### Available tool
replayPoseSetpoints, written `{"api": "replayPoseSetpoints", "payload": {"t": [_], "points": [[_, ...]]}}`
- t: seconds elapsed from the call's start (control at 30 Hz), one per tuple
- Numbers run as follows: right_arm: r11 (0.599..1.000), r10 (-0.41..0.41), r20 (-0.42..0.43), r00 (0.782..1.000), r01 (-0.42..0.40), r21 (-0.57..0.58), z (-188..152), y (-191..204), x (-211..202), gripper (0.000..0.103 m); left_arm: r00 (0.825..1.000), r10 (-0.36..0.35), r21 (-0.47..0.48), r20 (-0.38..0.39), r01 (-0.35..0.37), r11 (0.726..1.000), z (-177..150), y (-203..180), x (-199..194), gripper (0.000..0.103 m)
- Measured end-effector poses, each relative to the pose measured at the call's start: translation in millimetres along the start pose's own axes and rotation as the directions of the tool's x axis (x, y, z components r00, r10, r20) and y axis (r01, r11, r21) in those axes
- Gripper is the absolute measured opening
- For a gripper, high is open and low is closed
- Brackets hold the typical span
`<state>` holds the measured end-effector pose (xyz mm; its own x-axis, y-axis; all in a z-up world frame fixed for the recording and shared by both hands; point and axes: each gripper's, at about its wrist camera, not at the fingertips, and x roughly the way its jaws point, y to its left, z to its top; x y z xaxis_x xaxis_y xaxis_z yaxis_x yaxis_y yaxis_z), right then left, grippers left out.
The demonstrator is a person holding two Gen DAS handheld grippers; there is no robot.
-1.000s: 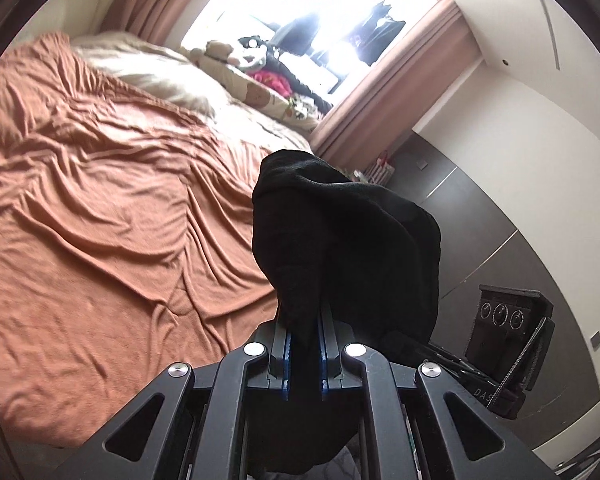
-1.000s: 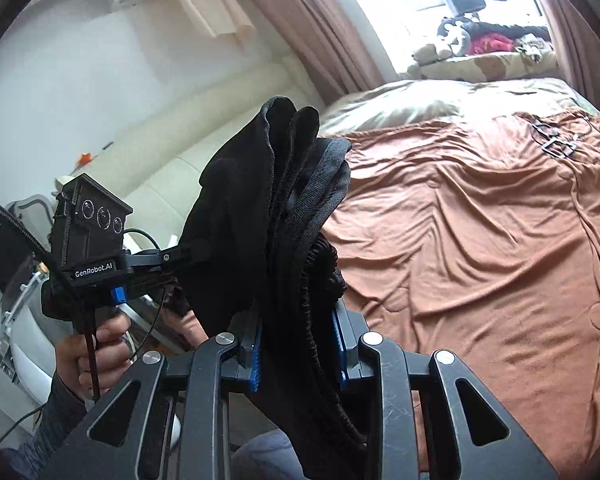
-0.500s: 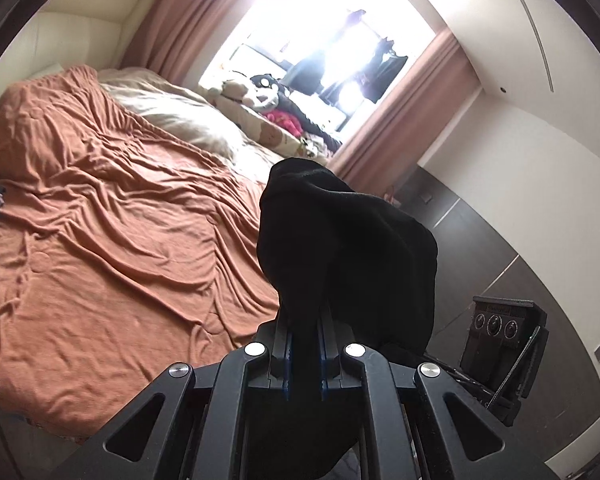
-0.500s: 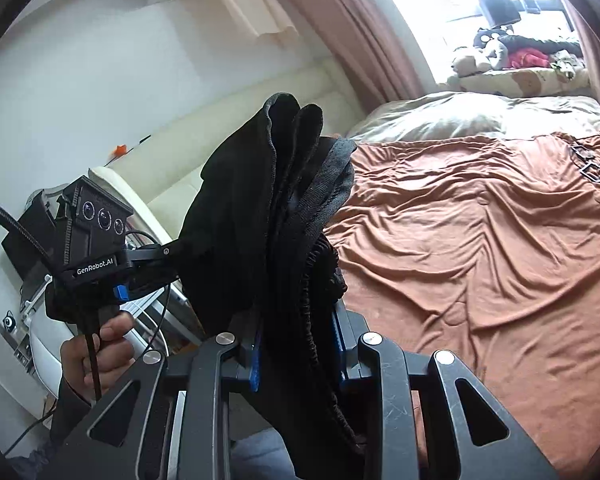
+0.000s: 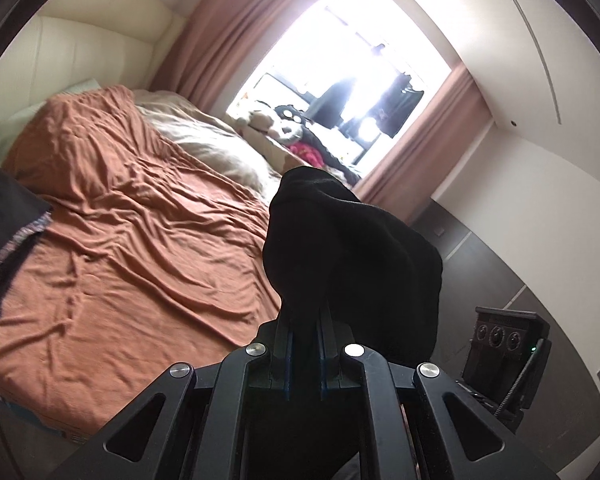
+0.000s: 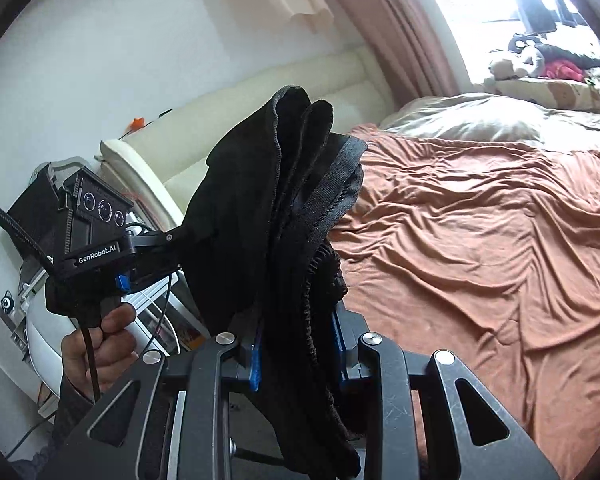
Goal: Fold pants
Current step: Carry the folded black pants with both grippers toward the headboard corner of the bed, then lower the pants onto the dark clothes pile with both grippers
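Blocking both views – black pants – bed beyond

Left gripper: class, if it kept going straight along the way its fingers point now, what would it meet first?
The left gripper is shut on the black pants, which block its view ahead. Beyond the cloth, the line probably meets the rust-orange bedspread near the bed's edge; depth is unclear.
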<state>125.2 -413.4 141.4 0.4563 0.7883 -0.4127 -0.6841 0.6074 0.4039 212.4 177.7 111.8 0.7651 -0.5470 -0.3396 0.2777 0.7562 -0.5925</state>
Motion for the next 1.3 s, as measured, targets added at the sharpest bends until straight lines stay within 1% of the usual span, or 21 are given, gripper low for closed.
{"api": "replayPoseSetpoints", "payload": {"t": [0.1, 0.23, 0.4, 0.5, 0.6, 0.7, 0.77, 0.87, 0.97, 1.1, 1.2, 1.3], "points": [[1.0, 0.012, -0.017, 1.0, -0.012, -0.022, 3, 10, 18, 0.024, 1.0, 0.014, -0.015, 0.022, -0.014, 1.0, 5, 18, -13, 0.008], [0.998, 0.048, -0.039, 0.998, -0.05, -0.05, 10, 23, 45, 0.024, 0.997, 0.034, -0.034, 0.065, -0.032, 0.999, 14, 49, -36, 0.008], [0.991, 0.099, -0.084, 0.992, -0.106, -0.081, 20, 40, 97, 0.024, 0.991, 0.085, -0.065, 0.107, -0.078, 0.995, 25, 92, -66, 0.008], [0.983, 0.144, -0.104, 0.984, -0.155, -0.1, 27, 48, 125, 0.024, 0.984, 0.118, -0.086, 0.13, -0.107, 0.99, 34, 117, -85, 0.008], [0.971, 0.197, -0.132, 0.971, -0.212, -0.109, 32, 56, 152, 0.024, 0.976, 0.156, -0.097, 0.155, -0.142, 0.985, 41, 139, -104, 0.008], [0.962, 0.216, -0.163, 0.963, -0.239, -0.135, 39, 64, 179, 0.024, 0.968, 0.195, -0.121, 0.159, -0.177, 0.977, 50, 162, -119, 0.008], [0.955, 0.23, -0.187, 0.955, -0.258, -0.147, 44, 71, 200, 0.024, 0.958, 0.236, -0.125, 0.163, -0.217, 0.968, 58, 176, -130, 0.008], [0.947, 0.247, -0.211, 0.946, -0.282, -0.156, 51, 87, 233, 0.024, 0.945, 0.279, -0.125, 0.174, -0.259, 0.958, 66, 189, -144, 0.008], [0.938, 0.283, -0.219, 0.934, -0.317, -0.138, 55, 93, 255, 0.024, 0.932, 0.312, -0.129, 0.186, -0.291, 0.948, 75, 203, -157, 0.008], [0.928, 0.343, -0.22, 0.913, -0.366, -0.073, 59, 97, 294, 0.024, 0.914, 0.356, -0.144, 0.194, -0.332, 0.932, 90, 224, -169, 0.008], [0.918, 0.385, -0.218, 0.897, -0.396, -0.006, 61, 90, 323, 0.024, 0.901, 0.388, -0.149, 0.195, -0.364, 0.92, 100, 238, -173, 0.007], [0.909, 0.412, -0.221, 0.884, -0.416, 0.031, 61, 86, 345, 0.024, 0.894, 0.407, -0.152, 0.189, -0.382, 0.911, 108, 249, -169, 0.007]]}}
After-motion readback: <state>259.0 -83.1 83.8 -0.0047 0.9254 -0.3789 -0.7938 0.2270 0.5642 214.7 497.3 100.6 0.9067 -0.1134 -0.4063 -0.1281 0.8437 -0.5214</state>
